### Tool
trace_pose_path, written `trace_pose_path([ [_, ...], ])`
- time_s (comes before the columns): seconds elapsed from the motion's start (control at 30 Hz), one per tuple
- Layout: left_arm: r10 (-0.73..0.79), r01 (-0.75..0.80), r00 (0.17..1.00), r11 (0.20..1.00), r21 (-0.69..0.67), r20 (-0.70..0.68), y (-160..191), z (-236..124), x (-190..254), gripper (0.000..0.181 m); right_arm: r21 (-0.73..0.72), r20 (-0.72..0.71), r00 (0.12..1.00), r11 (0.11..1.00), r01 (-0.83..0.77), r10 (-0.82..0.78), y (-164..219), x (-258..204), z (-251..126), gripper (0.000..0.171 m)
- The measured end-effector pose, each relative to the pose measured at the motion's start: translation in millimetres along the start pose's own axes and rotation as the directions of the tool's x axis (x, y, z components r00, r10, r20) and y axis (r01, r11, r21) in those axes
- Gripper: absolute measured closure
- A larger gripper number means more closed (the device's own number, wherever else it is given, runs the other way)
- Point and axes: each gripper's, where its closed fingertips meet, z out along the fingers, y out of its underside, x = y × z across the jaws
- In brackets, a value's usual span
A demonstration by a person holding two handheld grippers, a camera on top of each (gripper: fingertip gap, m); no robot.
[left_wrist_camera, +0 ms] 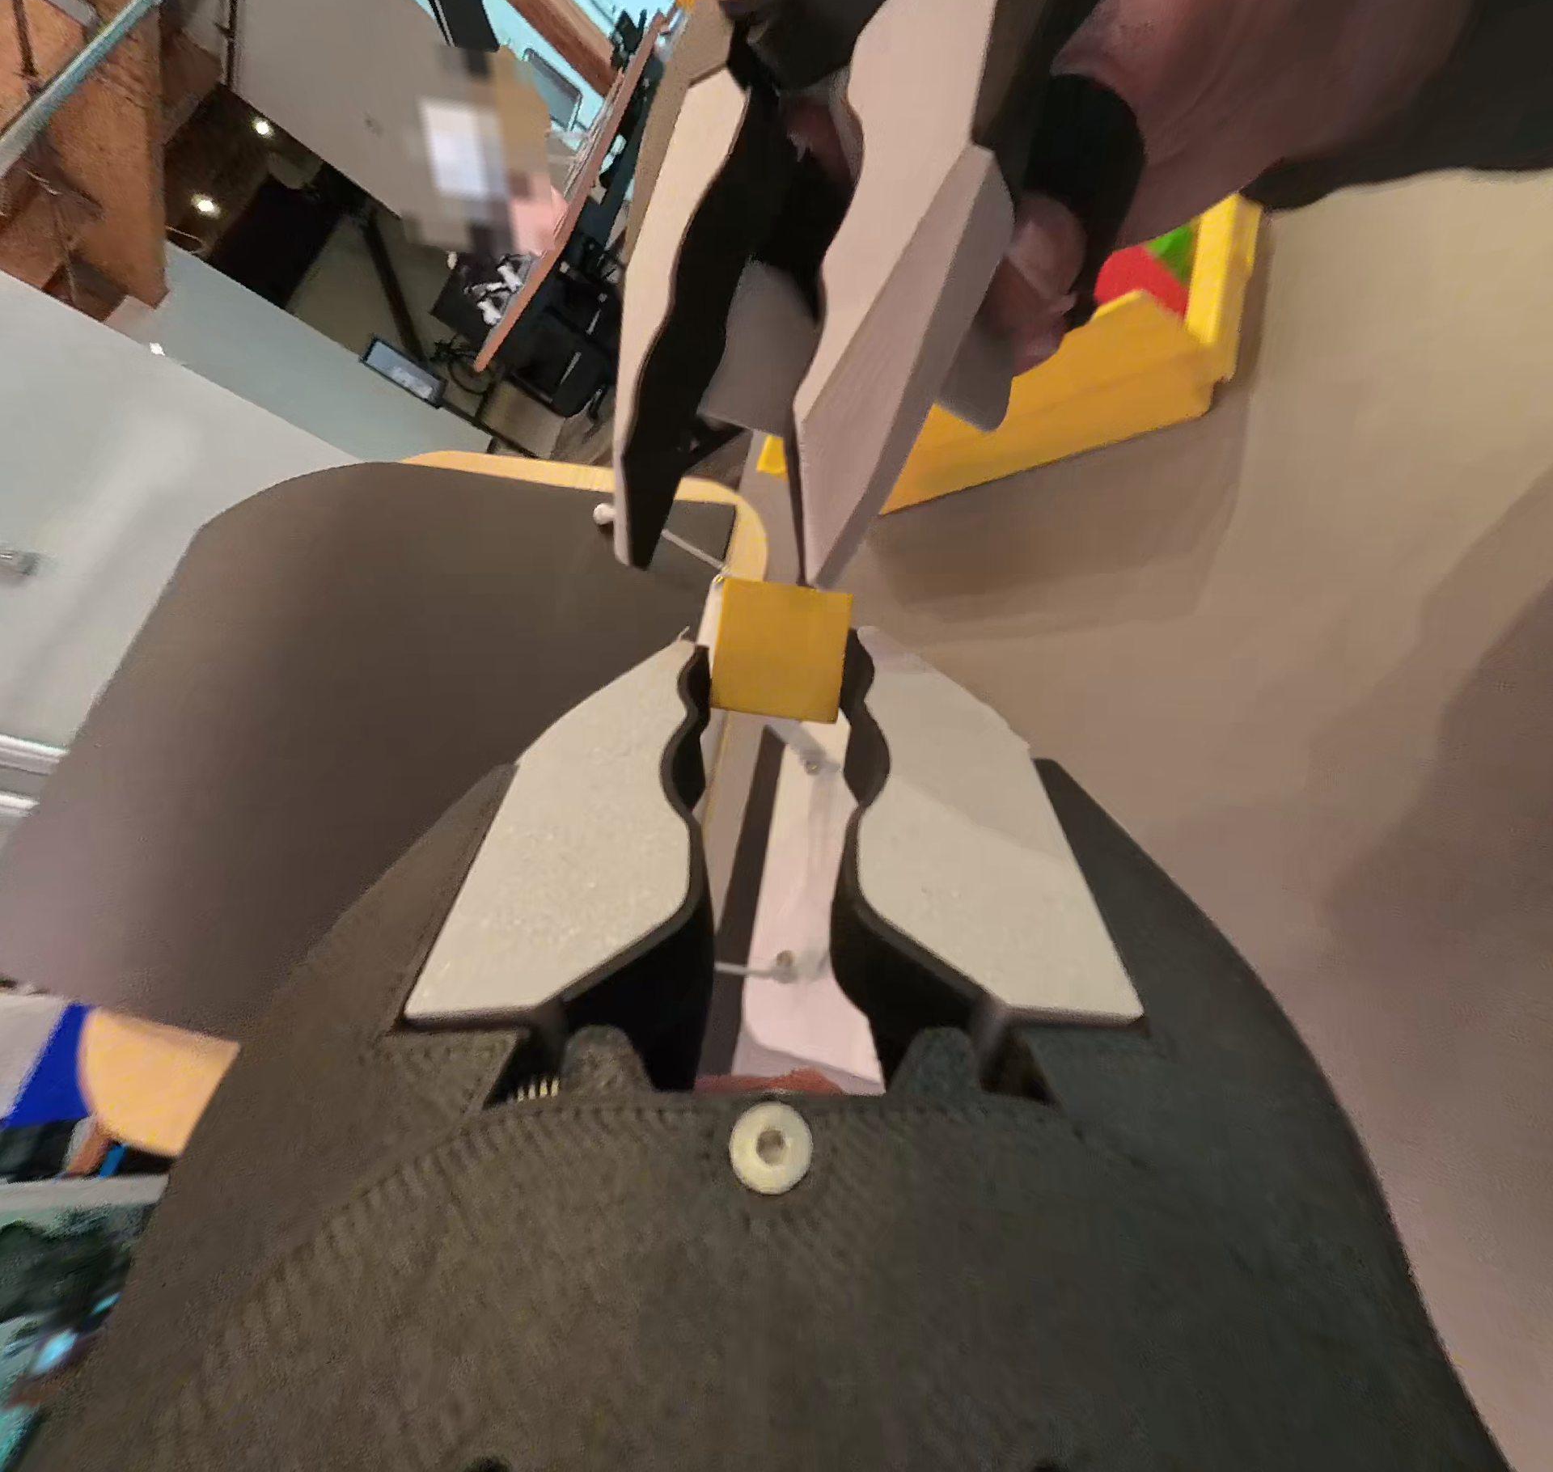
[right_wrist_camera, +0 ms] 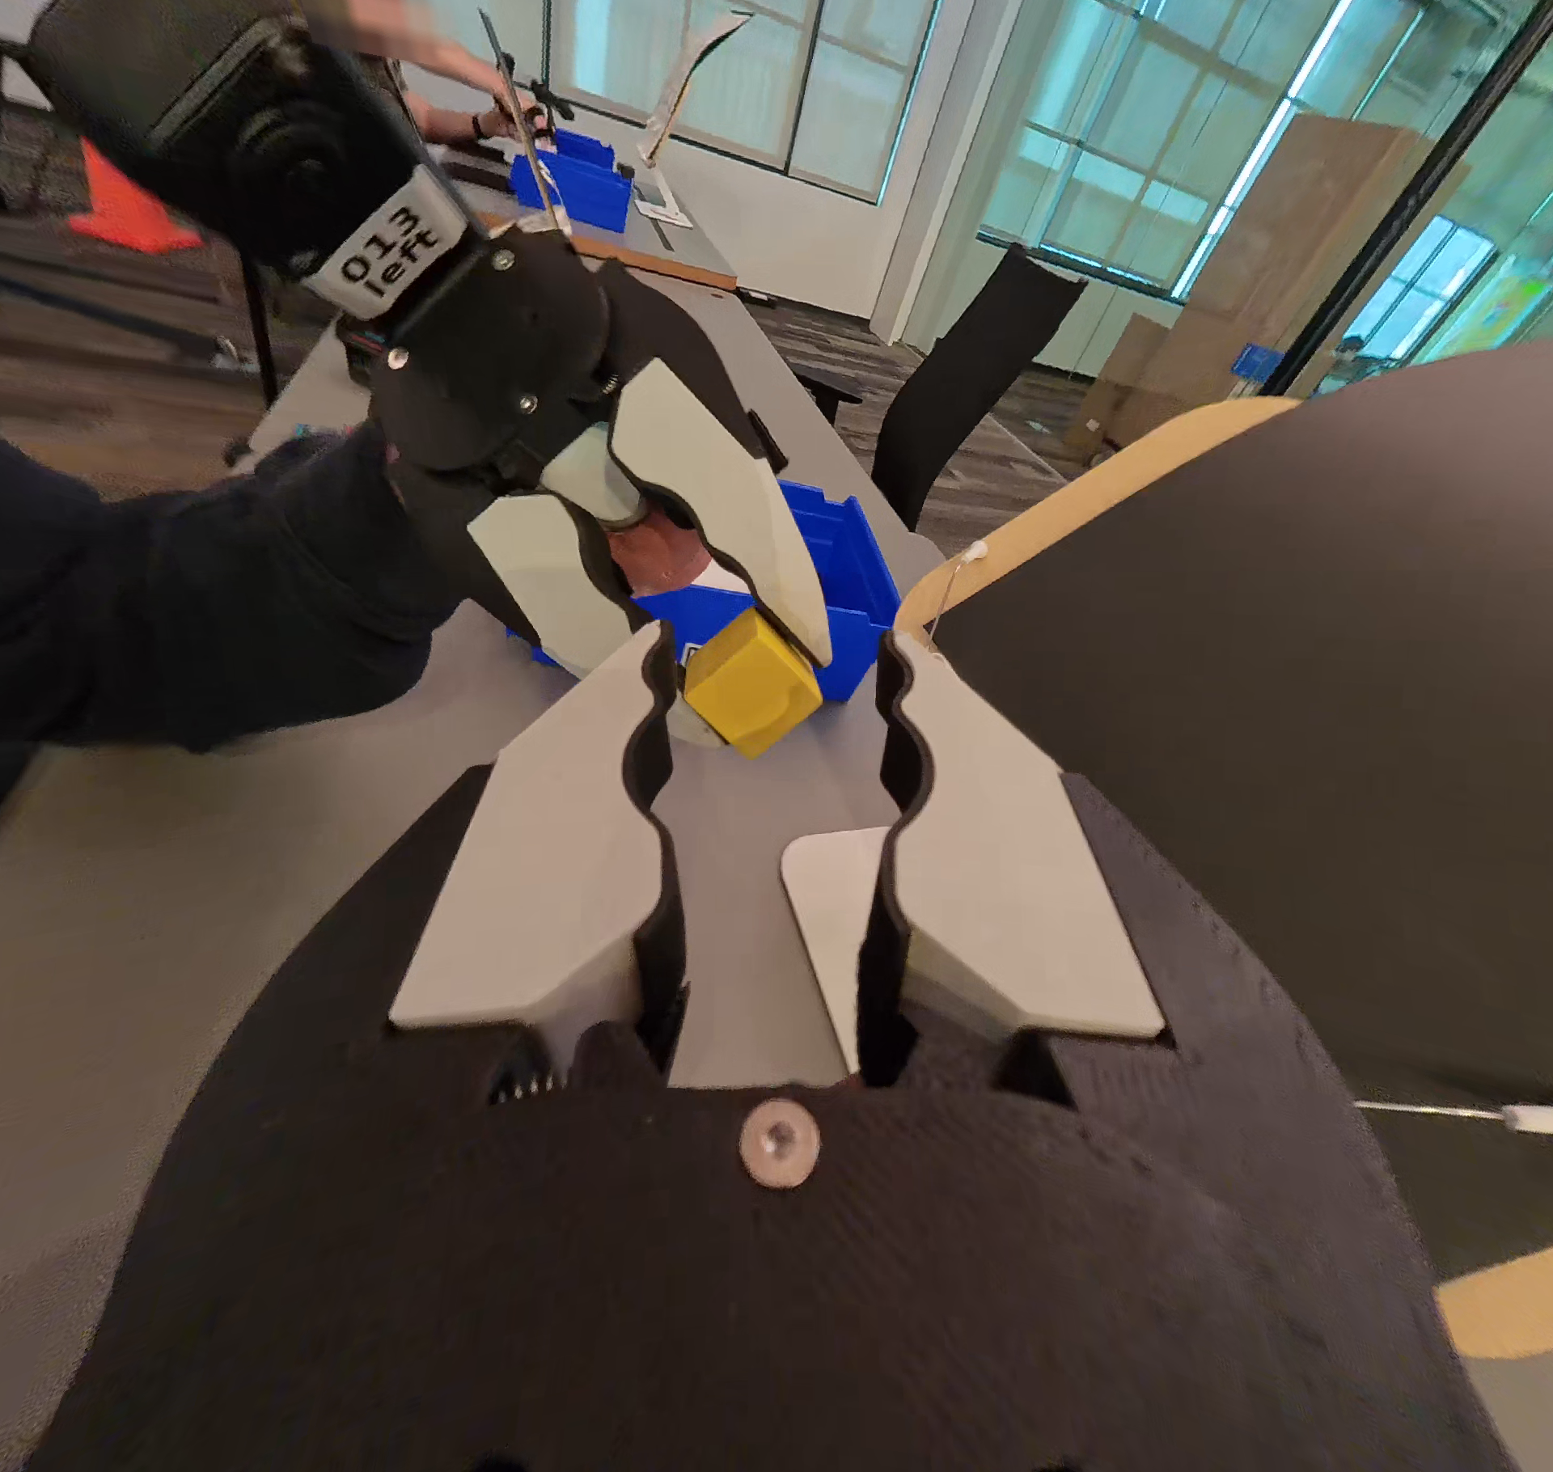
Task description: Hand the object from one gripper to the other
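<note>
Left wrist view first — what do you see?

— The left gripper (left_wrist_camera: 777, 659) is closed on a yellow block (left_wrist_camera: 777, 648), pinched at its fingertips. The right gripper (left_wrist_camera: 723, 562) comes in from above, jaws apart, one tip touching or nearly touching the block's top edge. A yellow tray (left_wrist_camera: 1118, 373) sits on the table (left_wrist_camera: 1302, 675) behind.

— And the right wrist view?

— The right gripper (right_wrist_camera: 773, 675) is spread wide and holds nothing. The yellow block (right_wrist_camera: 752, 692) sits just ahead, between its tips, held aloft in the left gripper (right_wrist_camera: 739, 675) over a blue bin (right_wrist_camera: 840, 591).

— How will it handle?

— Probably rigid, light, smooth-faced. I'd grip the two free flat faces, squarely.
</note>
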Motion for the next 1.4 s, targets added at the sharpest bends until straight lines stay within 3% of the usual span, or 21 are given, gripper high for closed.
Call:
trace_pose_path([
  [0.13, -0.098, 0.103, 0.991, 0.993, 0.049, -0.091, -8.7, 1.3, 8.3, 0.152, -0.08, -0.047, 0.974, 0.973, 0.217, -0.221, 2.2, -0.3, -9.4, 0.126],
  [0.43, -0.285, 0.328, 0.896, 0.942, 0.075, -0.34, -13.3, -5.2, 26.9, 0.152, -0.156, 0.061, 0.855, 0.842, 0.517, -0.514, 11.6, -29.3, -13.9, 0.124],
  [0.63, -0.328, 0.396, 0.782, 0.918, 0.016, -0.53, -10.3, -14.3, 52.0, 0.152, -0.257, 0.169, 0.716, 0.671, 0.696, -0.678, 37.7, -44.0, -7.3, 0.131],
  [0.83, -0.34, 0.458, 0.602, 0.888, -0.037, -0.722, -7.8, -32.4, 78.5, 0.152, -0.253, 0.257, 0.599, 0.546, 0.799, -0.758, 45.6, -67.0, 2.5, 0.14],
  [0.93, -0.33, 0.472, 0.554, 0.881, -0.039, -0.764, -6.8, -38.8, 83.6, 0.152, -0.262, 0.286, 0.569, 0.509, 0.82, -0.771, 48.7, -74.2, 6.0, 0.144],
  [1.27, -0.306, 0.53, 0.411, 0.847, -0.048, -0.859, -11.3, -48.5, 95.8, 0.152, -0.25, 0.337, 0.537, 0.476, 0.843, -0.774, 49.1, -89.8, 7.2, 0.146],
  [1.4, -0.307, 0.557, 0.387, 0.829, -0.045, -0.869, -13.3, -47.8, 94.8, 0.152, -0.266, 0.328, 0.585, 0.521, 0.811, -0.742, 48.4, -86.5, 6.1, 0.147],
])
